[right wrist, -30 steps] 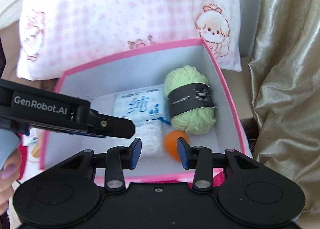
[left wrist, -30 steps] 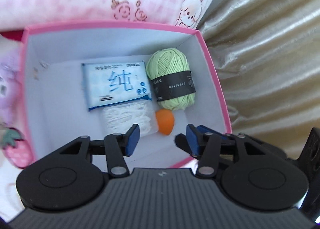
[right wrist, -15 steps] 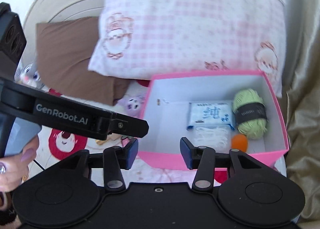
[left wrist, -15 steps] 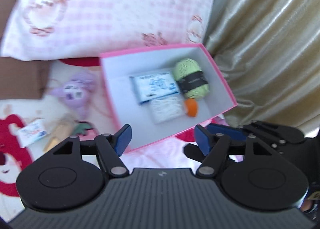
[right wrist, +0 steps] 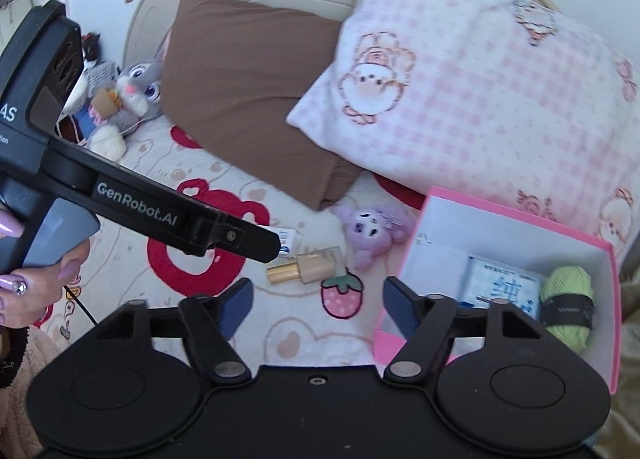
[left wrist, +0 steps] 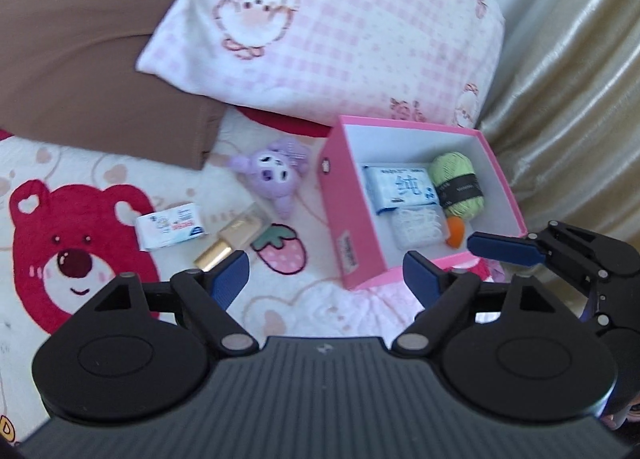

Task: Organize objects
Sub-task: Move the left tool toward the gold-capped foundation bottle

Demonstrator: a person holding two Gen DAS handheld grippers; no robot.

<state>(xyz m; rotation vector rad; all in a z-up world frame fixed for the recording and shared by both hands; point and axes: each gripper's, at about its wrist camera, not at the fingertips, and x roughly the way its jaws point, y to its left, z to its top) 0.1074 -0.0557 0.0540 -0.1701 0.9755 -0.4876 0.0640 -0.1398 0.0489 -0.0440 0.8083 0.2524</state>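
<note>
Box (left wrist: 348,219), pink w/ white inside, sat on the bedspread (left wrist: 120,179) at right, just below the checked pillow (left wrist: 340,39) & beside the gold curtain (left wrist: 580,99). Inside it you had a blue tissue pack (left wrist: 400,189), a green yarn ball (left wrist: 458,189) w/ a black band next to that on the right, a white packet (left wrist: 416,225) in front of the tissues, & a small orange thing (left wrist: 456,231) in front of the yarn. Outside, left of the box, lay a purple plush (left wrist: 274,175), a strawberry patch (left wrist: 282,253), a beige bottle (left wrist: 232,237) w/ gold cap lying on its side, & a small white-blue pack (left wrist: 172,225). A brown pillow (left wrist: 80,39) lay at upper left; a grey rabbit toy (right wrist: 136,87) sat far left in the right cam. Your left gripper (left wrist: 326,275) was released, jaws wide, nothing between them, held above the bedspread near the box's front corner. Your right gripper (right wrist: 318,301) was likewise spread & empty, over the strawberry patch area; the left cam caught one of its blue fingers (left wrist: 504,249) at the box's near right edge
</note>
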